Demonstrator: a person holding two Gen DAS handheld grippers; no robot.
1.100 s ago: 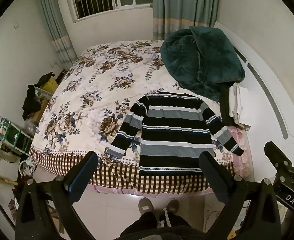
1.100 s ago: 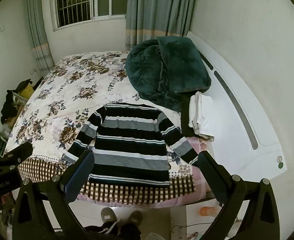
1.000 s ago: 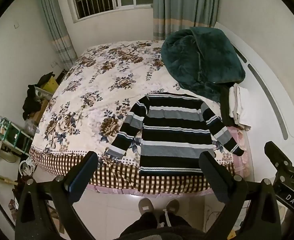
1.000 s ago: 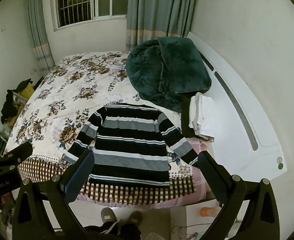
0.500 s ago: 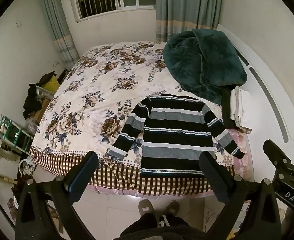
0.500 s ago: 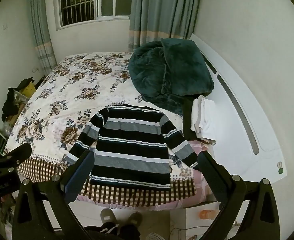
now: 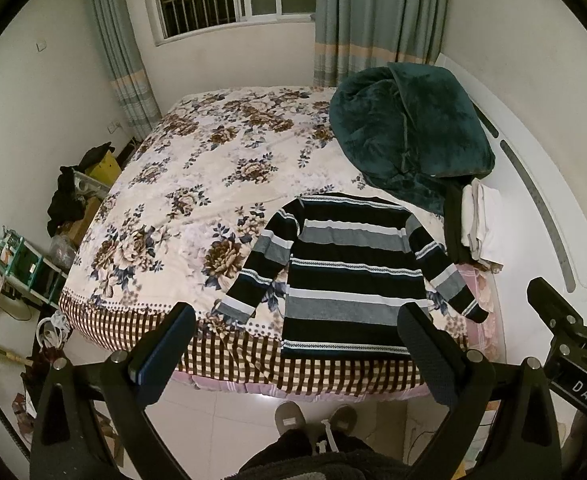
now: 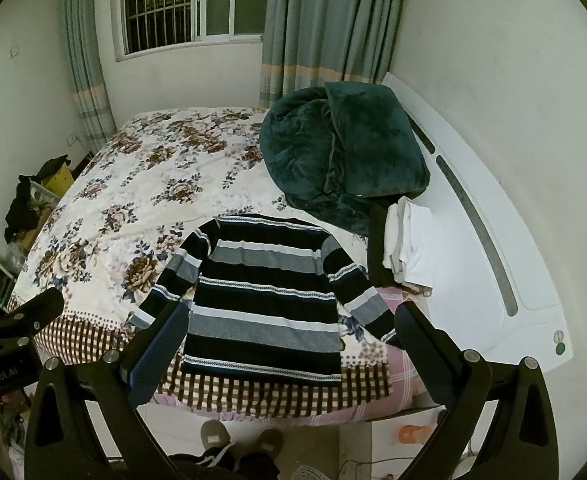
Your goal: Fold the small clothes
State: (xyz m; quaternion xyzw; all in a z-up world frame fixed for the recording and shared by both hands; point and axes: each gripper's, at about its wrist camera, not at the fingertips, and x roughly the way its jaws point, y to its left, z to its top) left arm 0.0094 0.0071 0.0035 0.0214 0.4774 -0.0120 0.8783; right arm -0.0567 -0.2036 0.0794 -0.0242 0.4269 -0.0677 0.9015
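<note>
A black, grey and white striped sweater lies spread flat, sleeves out, at the near right end of a floral bed. It also shows in the right wrist view. My left gripper is open and empty, held in the air above the bed's near edge. My right gripper is open and empty too, at about the same height over the sweater's hem. Neither touches the cloth.
A dark green plush blanket is heaped behind the sweater. A stack of folded white and black clothes lies to its right by the white headboard. Boxes and clutter stand on the floor at left. The person's feet are below.
Both grippers have drifted slightly toward the bed, so the sweater sits a little lower and larger in both views. The jaws stay open and the sweater has not moved.
</note>
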